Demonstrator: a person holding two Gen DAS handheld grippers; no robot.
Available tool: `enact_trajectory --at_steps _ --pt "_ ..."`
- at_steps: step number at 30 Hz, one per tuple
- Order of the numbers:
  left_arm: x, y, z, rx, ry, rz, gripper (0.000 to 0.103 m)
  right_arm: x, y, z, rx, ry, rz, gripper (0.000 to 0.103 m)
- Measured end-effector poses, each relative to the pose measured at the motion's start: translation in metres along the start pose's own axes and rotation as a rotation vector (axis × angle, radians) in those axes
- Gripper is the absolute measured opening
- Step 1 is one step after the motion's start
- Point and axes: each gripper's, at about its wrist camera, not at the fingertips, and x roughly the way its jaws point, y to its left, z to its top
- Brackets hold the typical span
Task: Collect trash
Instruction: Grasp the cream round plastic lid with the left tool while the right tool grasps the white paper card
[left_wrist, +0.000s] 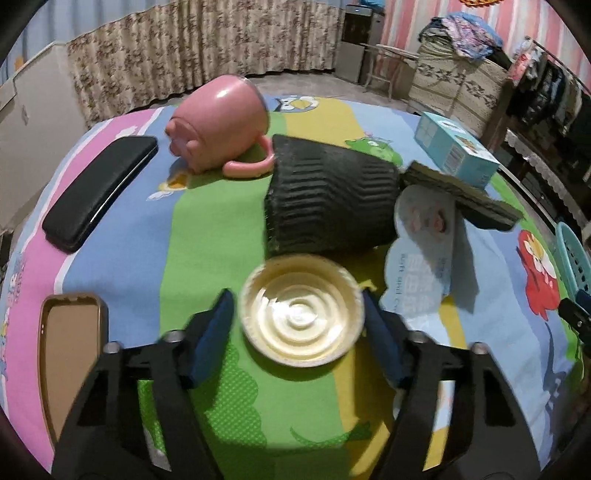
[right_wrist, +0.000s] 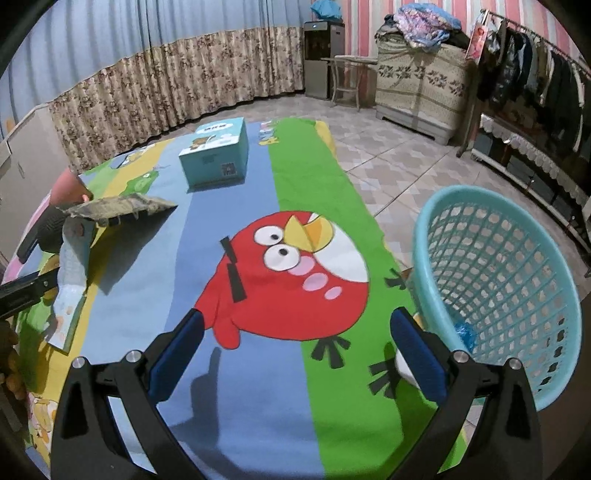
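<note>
A cream paper cup (left_wrist: 301, 314) stands on the cartoon tablecloth with its mouth toward the left wrist camera. My left gripper (left_wrist: 298, 299) is open and straddles it; the right pad is close to the rim and a thin gap shows at the left pad. Behind the cup a black ribbed cup (left_wrist: 332, 199) lies on its side. A flat dark scrap (left_wrist: 461, 195) rests on a pale tissue pack (left_wrist: 421, 240). My right gripper (right_wrist: 297, 325) hangs open over the red bird print with nothing between its fingers. A turquoise mesh basket (right_wrist: 498, 280) stands at the table's right edge.
A pink mug (left_wrist: 221, 125) lies tipped at the back, with a black case (left_wrist: 99, 188) to its left and a brown tray (left_wrist: 66, 350) at the near left. A light blue box (right_wrist: 218, 151) stands at the far side. Something blue (right_wrist: 465, 332) lies in the basket.
</note>
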Motion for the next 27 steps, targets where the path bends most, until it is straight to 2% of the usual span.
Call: enact_trajectory --at_steps 5,11,13,18,24,27 --pt "-0.012 0.004 -0.005 0.003 -0.03 0.023 0.061 -0.003 0.01 -0.005 0.009 -0.006 0.054 0.098" --pt "-0.049 0.029 -0.02 -0.008 -0.12 0.087 0.061 -0.014 0.046 -0.006 -0.043 -0.033 0.086 0.098" --pt "-0.061 0.047 -0.025 -0.027 -0.151 0.128 0.061 -0.017 0.066 -0.007 -0.062 -0.037 0.109 0.098" --pt "-0.08 0.087 -0.035 -0.09 -0.175 0.169 0.061 -0.012 0.117 -0.015 -0.129 -0.009 0.139 0.098" --pt "-0.091 0.121 -0.047 -0.127 -0.183 0.199 0.061 -0.005 0.173 -0.026 -0.15 0.039 0.209 0.098" --pt "-0.096 0.134 -0.053 -0.134 -0.188 0.203 0.061 -0.001 0.197 -0.031 -0.19 0.063 0.207 0.098"
